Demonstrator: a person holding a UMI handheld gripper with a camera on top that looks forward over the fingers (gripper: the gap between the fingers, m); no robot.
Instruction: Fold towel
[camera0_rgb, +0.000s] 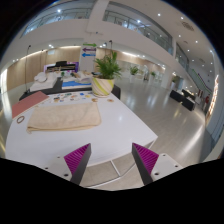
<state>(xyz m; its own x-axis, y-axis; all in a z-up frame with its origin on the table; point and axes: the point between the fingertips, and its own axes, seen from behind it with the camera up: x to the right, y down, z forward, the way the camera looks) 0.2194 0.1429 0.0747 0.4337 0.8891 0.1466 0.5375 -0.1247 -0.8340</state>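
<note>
A beige towel (65, 116) lies flat on a white table (110, 125), ahead of my fingers and to their left, with a fold along its near edge. My gripper (112, 160) is open and empty, its magenta pads wide apart, held above the table's near edge and the tiled floor. The towel is well beyond the fingertips and nothing stands between them.
A pink-brown cloth (30, 101) lies at the table's far left, with a small ring-shaped thing (20, 119) beside it. A potted plant in a yellow pot (104, 78) stands at the table's far end, next to several small items (72, 88). Open tiled floor (160, 105) spreads to the right.
</note>
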